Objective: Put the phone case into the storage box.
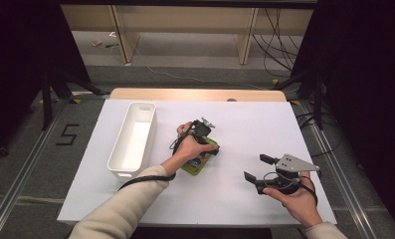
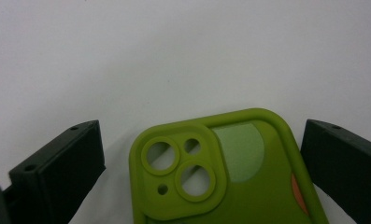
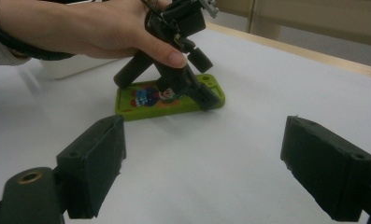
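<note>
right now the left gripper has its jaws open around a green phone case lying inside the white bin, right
Not quite. The left gripper does have its jaws open around the green phone case, but the case lies on the white table, beside the white bin, not inside it. The high view shows this.
</note>
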Available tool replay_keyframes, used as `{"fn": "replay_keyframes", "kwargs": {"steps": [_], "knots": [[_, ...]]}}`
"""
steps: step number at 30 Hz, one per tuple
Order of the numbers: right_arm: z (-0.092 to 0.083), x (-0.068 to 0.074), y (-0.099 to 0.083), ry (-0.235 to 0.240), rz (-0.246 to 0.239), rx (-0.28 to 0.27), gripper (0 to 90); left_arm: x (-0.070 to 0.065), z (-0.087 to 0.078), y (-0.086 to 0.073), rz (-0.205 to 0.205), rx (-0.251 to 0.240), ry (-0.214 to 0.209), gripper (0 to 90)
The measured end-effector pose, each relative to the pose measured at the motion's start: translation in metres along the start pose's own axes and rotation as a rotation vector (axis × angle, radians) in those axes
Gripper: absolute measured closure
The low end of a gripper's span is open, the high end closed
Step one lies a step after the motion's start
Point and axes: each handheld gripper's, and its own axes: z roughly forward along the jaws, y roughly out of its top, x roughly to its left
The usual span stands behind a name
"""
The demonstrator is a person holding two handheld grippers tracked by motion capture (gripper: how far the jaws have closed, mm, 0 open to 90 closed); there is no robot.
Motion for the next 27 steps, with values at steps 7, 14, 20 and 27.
{"fn": "replay_keyframes", "kwargs": {"steps": [7, 14, 20, 27], "knots": [[0.0005, 0.0003, -0.0004, 0.002, 0.0, 0.007, 15.3, 0.0, 0.0032, 0.0022, -0.014, 0.019, -0.005, 0.2], [0.001, 0.0003, -0.0008, 0.007, -0.003, 0.013, 15.7, 0.0, 0.0037, 0.0041, -0.026, 0.028, -0.011, 2.4], [0.0014, 0.0003, -0.0011, 0.01, -0.001, 0.015, 15.8, -0.0018, 0.002, 0.0051, -0.036, 0.04, -0.011, 6.5], [0.0013, 0.0005, -0.001, 0.013, -0.002, 0.018, 15.8, -0.0027, 0.0011, 0.0061, -0.044, 0.05, -0.008, 9.2]]}}
